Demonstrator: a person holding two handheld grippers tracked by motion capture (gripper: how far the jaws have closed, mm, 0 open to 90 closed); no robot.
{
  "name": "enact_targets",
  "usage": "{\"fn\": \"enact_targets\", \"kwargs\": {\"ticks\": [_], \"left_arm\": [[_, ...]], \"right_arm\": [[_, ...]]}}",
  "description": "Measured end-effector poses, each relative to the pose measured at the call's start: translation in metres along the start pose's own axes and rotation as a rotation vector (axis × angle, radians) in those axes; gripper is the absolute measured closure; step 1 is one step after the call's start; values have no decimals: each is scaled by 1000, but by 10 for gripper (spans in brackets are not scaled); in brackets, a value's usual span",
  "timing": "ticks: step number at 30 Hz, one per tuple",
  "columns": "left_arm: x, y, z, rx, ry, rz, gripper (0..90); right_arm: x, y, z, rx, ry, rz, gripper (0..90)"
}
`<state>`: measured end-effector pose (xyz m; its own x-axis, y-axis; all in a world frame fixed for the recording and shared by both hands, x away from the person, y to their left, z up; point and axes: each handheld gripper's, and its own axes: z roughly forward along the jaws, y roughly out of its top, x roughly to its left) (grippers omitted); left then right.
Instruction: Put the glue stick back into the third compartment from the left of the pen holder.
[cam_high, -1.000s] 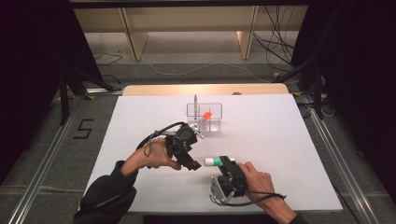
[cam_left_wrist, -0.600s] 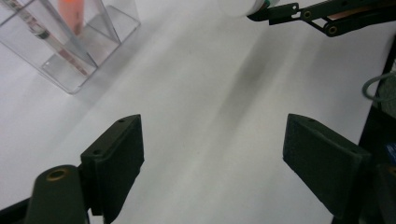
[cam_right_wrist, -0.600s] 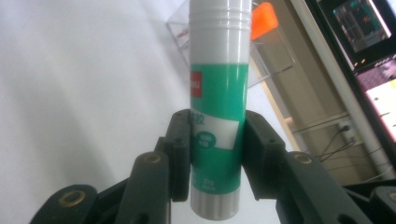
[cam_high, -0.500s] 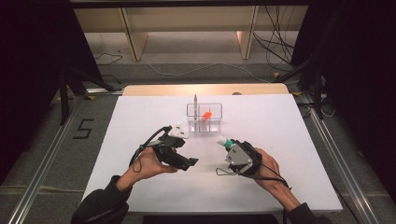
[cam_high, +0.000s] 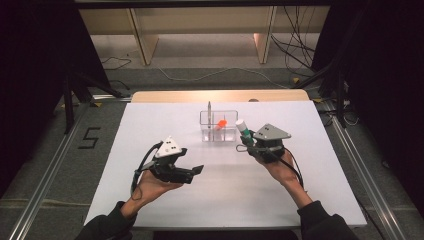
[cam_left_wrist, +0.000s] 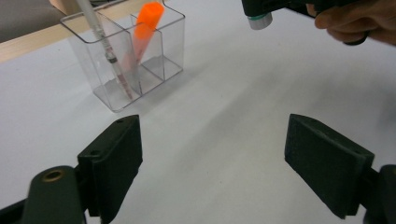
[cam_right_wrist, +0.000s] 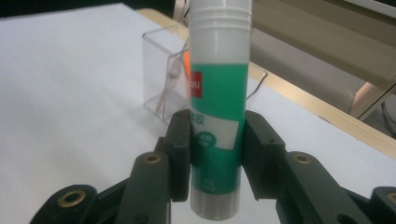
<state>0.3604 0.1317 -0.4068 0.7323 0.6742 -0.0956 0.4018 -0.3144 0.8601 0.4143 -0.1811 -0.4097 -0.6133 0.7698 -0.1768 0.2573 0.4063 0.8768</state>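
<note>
Gripping a green-and-white glue stick (cam_right_wrist: 217, 121) between the right gripper (cam_high: 246, 141) fingers, just beside the clear organizer (cam_high: 218, 126) on the white surface (cam_high: 225, 195); left gripper (cam_left_wrist: 233, 161) fingers just opening wide, holding nothing.

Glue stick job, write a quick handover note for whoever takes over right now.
Right gripper: shut on the green-and-white glue stick, held above the table beside the clear organizer.
Left gripper: open, nothing between its jaws, which have just been opening.
Organizer: holds a pen and an orange marker in separate compartments.
Done: glue stick picked up.
Left: probably drop it into a free compartment, then release.
</note>
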Motion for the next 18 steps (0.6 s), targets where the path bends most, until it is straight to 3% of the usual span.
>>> {"fn": "enact_targets", "kwargs": {"ticks": [8,13,18], "left_arm": [[5,-12,-12,-52,19,6,172],[3,-17,-15,-61,22,29,155],[1,-19,-17,-70,20,25,155]], "right_arm": [[-11,21,21,-41,41,131,662],[-16,29,37,-52,27,168,662],[-23,35,54,-56,17,226,661]]}}
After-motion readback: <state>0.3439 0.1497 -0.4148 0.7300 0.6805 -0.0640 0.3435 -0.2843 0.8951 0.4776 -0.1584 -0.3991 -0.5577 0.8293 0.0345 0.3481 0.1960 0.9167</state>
